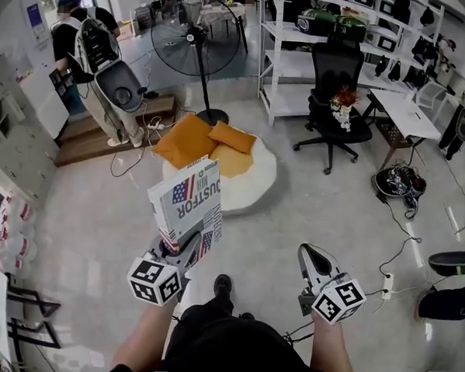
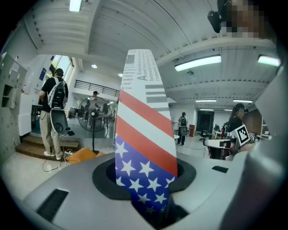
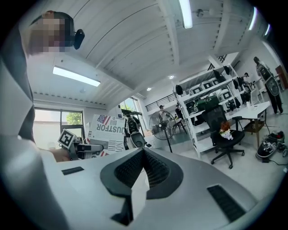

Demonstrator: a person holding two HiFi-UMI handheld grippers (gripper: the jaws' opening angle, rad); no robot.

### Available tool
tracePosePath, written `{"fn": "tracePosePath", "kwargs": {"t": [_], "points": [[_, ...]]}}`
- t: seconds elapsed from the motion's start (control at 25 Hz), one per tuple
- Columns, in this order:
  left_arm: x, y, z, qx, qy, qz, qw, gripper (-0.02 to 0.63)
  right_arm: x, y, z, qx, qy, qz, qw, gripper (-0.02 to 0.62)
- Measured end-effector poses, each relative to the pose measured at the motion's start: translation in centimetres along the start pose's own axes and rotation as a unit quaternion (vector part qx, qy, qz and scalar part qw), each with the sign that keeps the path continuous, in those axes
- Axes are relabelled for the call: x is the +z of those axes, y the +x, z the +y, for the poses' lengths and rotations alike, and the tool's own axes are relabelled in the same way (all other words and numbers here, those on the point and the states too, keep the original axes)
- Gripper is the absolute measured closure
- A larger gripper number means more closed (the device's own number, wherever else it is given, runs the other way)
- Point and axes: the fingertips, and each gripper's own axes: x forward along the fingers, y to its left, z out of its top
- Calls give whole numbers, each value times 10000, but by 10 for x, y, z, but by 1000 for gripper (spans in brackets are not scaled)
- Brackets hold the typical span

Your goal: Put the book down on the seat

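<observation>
My left gripper [image 1: 184, 249] is shut on the lower edge of a book [image 1: 189, 198] and holds it upright above the floor. The cover bears a stars-and-stripes flag and large print. In the left gripper view the book [image 2: 144, 134] rises out of the jaws and fills the middle. My right gripper [image 1: 313, 252] is level with it on the right, shut and empty; its fingertips [image 3: 143, 150] meet. Ahead lies a low white round cushion seat [image 1: 256, 182] with orange pillows [image 1: 204, 141]. Farther right stands a black office chair [image 1: 335, 109] with a small bunch of flowers [image 1: 344, 98] on it.
A standing fan [image 1: 195, 43] is behind the cushion seat. A person with a backpack [image 1: 88, 57] stands at the far left by a wooden step. White shelving [image 1: 318, 38] and a white desk [image 1: 403, 112] line the right. Cables, a power strip [image 1: 387, 284] and a black bag [image 1: 400, 182] lie on the floor.
</observation>
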Motion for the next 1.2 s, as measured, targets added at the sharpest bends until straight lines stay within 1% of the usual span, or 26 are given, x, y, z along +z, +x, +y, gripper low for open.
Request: {"fn": "tracePosePath", "kwargs": {"t": [0.2,0.32,0.48,0.6,0.72,0.84,0.96,1.12,1.2], "points": [[1,30,-3,-190,-61,6,9998,448,4,5,-16,-134,-31,78,9999,580],[-2,55,-4,-306,-92,10,9995,448,5,9,-33,-239,-43,100,9997,580],[-3,87,7,-401,-119,19,9991,448,4,25,-57,-424,-46,199,9989,580],[3,111,27,-424,-116,59,9990,448,6,55,-71,-468,12,263,9986,580],[10,139,54,-410,-140,154,9989,448,9,94,-80,-385,47,387,9985,580],[11,166,80,-389,-95,261,9989,448,3,132,-90,-275,42,580,9979,580],[11,196,105,-423,-72,359,9984,448,-5,169,-106,-285,93,818,9962,580],[16,228,145,-491,-364,410,9973,448,-4,227,-113,-274,118,1080,9937,580],[22,245,161,-523,-448,409,9968,448,1,251,-116,-255,91,1161,9929,580]]}}
